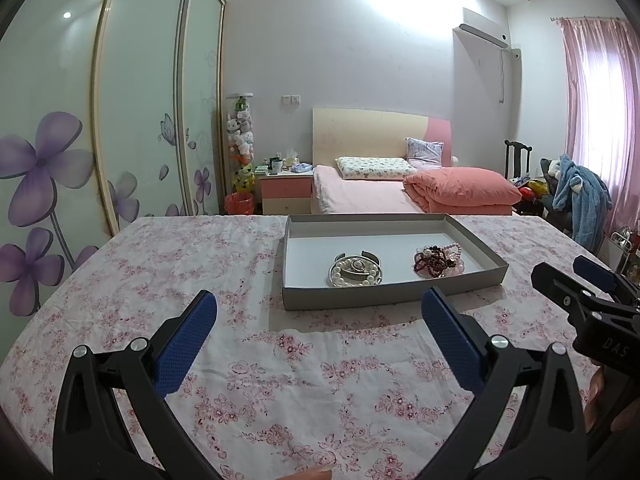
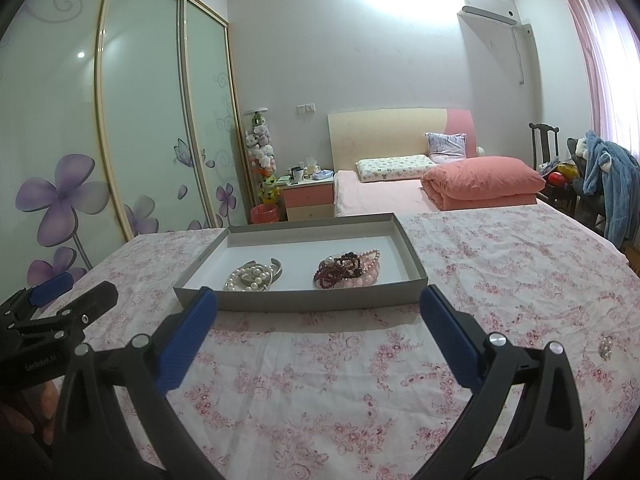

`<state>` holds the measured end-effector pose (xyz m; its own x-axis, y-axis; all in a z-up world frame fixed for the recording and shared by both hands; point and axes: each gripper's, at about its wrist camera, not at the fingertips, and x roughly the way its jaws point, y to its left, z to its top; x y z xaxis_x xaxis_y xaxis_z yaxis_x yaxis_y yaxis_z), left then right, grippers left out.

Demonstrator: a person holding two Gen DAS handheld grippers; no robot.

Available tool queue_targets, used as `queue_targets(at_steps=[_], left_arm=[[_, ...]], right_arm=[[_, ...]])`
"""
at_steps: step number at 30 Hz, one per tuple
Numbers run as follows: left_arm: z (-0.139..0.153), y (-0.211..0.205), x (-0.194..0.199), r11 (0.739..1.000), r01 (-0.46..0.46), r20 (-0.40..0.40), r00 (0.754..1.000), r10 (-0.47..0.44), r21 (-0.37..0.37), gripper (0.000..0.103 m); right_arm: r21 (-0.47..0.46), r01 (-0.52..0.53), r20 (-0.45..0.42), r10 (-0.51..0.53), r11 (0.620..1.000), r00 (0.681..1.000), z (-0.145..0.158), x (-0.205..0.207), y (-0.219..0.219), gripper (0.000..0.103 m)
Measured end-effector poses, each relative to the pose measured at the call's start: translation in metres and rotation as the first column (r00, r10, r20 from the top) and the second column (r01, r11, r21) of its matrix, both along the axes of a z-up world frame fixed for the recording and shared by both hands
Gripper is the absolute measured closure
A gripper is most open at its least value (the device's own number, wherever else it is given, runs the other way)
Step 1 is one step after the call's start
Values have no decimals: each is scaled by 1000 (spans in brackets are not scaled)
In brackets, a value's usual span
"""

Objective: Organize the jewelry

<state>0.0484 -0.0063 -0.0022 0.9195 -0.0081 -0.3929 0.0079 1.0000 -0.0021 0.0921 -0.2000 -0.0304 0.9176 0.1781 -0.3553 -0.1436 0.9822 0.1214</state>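
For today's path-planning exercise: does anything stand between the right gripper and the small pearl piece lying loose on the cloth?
Nothing visible does. The pearl piece lies alone on the floral cloth, right of the open right gripper; only bare cloth lies between them.

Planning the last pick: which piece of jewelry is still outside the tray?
The small pearl piece lying on the floral cloth, right of the right gripper. The other pieces sit inside the grey tray.

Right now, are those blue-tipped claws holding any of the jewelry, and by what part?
Nothing is held. The left gripper and right gripper are both open and empty above the flowered cloth.
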Motion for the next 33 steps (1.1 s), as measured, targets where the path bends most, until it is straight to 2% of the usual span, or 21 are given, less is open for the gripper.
queue_targets(at_steps=[33], left_arm=[[-3,0,3,1000,-8,-13,1000,8,-2,2]], right_arm=[[7,6,-9,-6,1000,1000,-7,-3,-1,4]])
